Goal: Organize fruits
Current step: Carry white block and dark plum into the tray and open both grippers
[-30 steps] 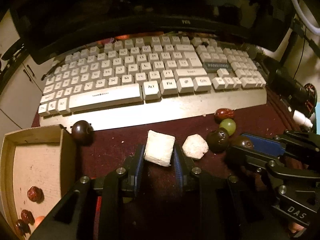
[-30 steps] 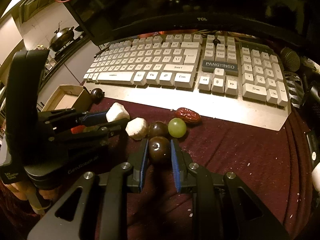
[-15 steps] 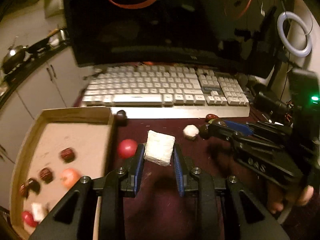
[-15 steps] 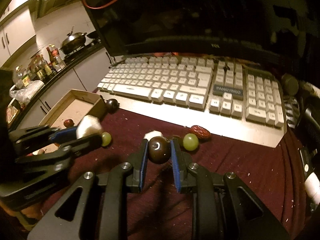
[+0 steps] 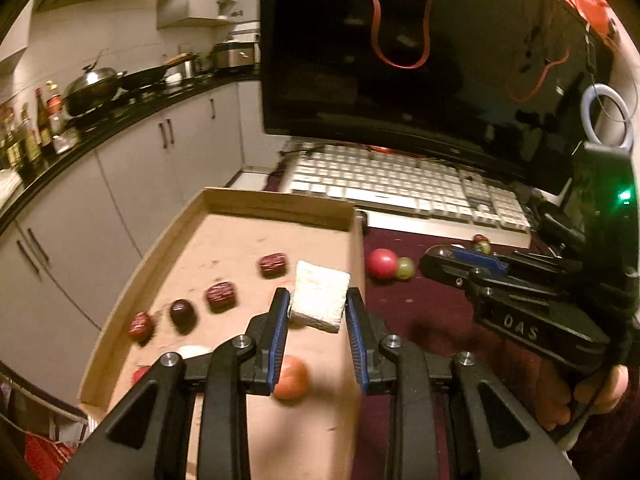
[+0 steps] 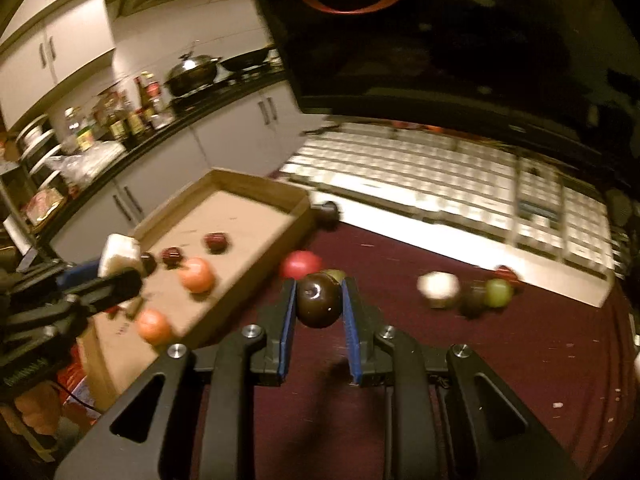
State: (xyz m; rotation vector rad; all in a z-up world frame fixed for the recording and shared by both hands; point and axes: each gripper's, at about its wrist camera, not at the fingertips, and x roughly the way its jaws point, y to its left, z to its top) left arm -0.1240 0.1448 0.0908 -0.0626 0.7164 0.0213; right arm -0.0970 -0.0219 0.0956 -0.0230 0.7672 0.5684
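Mid-sort, both grippers loaded.
Left gripper (image 5: 316,312) fingers clamping white spongy cube (image 5: 319,297) over shallow cardboard tray (image 5: 276,205) already holding several fruits; right gripper (image 6: 318,300) gripping dark round plum (image 6: 319,300); red ball (image 6: 300,264), green grape (image 6: 498,292) on maroon surface (image 6: 480,360).

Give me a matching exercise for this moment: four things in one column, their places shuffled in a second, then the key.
Things:
1. white cube
2. dark round fruit
3. orange ball
4. green grape

Places:
A. lying inside the cardboard tray
B. on the maroon cloth near the keyboard
C. gripped in the left claw
D. gripped in the right claw

Pairs: 1-C, 2-D, 3-A, 4-B
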